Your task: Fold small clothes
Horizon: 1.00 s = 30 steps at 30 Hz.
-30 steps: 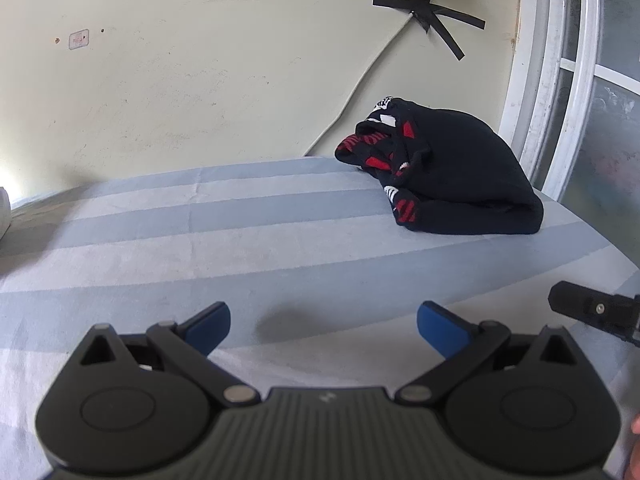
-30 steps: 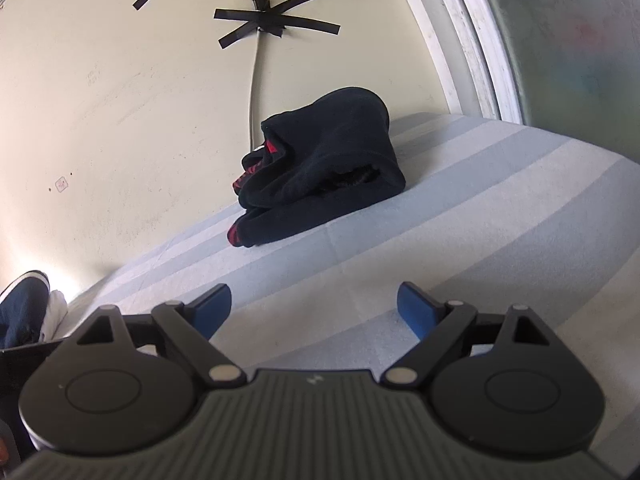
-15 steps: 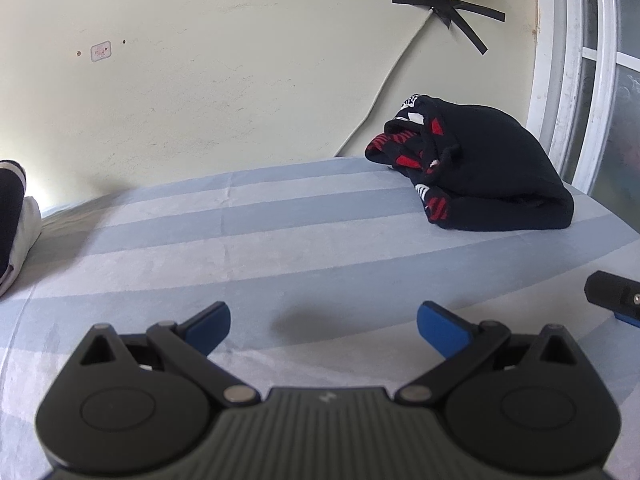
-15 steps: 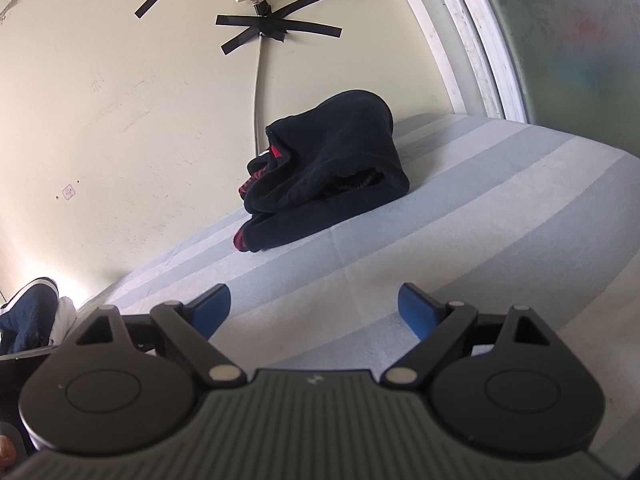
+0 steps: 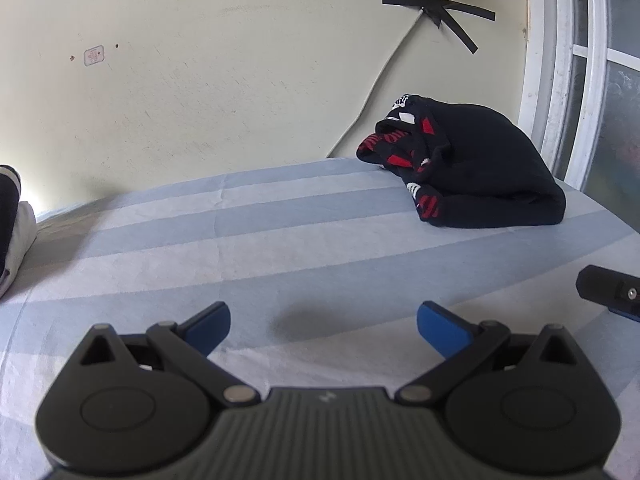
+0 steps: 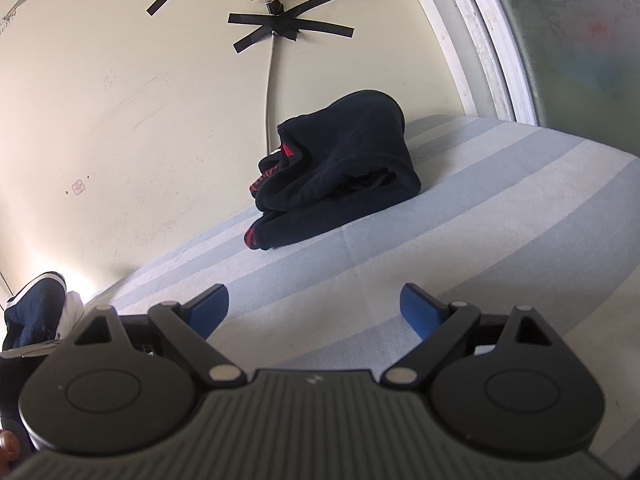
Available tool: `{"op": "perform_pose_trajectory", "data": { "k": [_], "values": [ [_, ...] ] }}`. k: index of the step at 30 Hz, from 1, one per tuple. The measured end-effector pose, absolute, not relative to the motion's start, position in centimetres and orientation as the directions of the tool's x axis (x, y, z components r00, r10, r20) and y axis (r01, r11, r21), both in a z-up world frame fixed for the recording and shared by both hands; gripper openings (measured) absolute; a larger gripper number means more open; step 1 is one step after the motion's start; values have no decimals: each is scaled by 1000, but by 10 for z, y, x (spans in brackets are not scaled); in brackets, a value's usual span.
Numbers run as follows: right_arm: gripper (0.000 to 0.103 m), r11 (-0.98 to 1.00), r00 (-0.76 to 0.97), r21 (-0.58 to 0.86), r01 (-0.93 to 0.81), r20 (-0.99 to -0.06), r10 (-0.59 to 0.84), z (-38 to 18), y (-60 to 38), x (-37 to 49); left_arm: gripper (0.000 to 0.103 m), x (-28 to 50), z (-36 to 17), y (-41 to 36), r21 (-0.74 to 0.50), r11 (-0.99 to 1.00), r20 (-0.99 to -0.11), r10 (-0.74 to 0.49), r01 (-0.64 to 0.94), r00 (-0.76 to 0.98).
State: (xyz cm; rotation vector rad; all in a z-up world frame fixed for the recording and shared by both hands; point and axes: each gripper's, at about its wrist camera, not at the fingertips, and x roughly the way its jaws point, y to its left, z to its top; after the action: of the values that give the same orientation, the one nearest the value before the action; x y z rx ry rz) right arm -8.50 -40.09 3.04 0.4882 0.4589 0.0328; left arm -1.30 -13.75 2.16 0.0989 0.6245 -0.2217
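From your left wrist camera, your left gripper [image 5: 322,322] hangs above the blue-and-white striped cloth surface [image 5: 280,248] with its blue-padded fingers spread wide and nothing between them. The bundled dark navy garment with red and white markings [image 5: 476,168] lies well ahead to the right, near the cream wall [image 5: 200,60] and the white window frame [image 5: 560,80]. A black part of your other gripper shows at the right edge. From your right wrist camera, your right gripper [image 6: 314,306] is likewise spread and empty over the striped surface [image 6: 460,220], and the navy garment [image 6: 344,148] sits ahead, slightly left, against the wall below a grey cable taped with black strips [image 6: 272,80].
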Motion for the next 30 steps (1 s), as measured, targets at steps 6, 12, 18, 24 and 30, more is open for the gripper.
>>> {"op": "perform_pose_trajectory", "data": {
  "k": [6, 12, 18, 24, 30],
  "values": [
    [95, 883, 898, 463, 75, -416, 142, 30, -401, -86, 103, -14, 22, -138, 18, 967, -592, -193, 253, 782],
    [95, 881, 899, 467, 71, -413, 147, 30, -402, -85, 103, -13, 22, -138, 9, 967, -598, -199, 255, 776],
    [95, 880, 898, 470, 68, -413, 151, 30, -403, -84, 103, -12, 23, -137, -5, 966, -603, -210, 259, 770],
    [95, 893, 902, 446, 64, -409, 140, 31, -399, -86, 103, -14, 24, -138, 4, 963, -596, -214, 269, 774],
    [97, 915, 902, 401, 46, -410, 134, 34, -392, -85, 103, -11, 24, -136, -15, 964, -603, -220, 265, 767]
  ]
}}
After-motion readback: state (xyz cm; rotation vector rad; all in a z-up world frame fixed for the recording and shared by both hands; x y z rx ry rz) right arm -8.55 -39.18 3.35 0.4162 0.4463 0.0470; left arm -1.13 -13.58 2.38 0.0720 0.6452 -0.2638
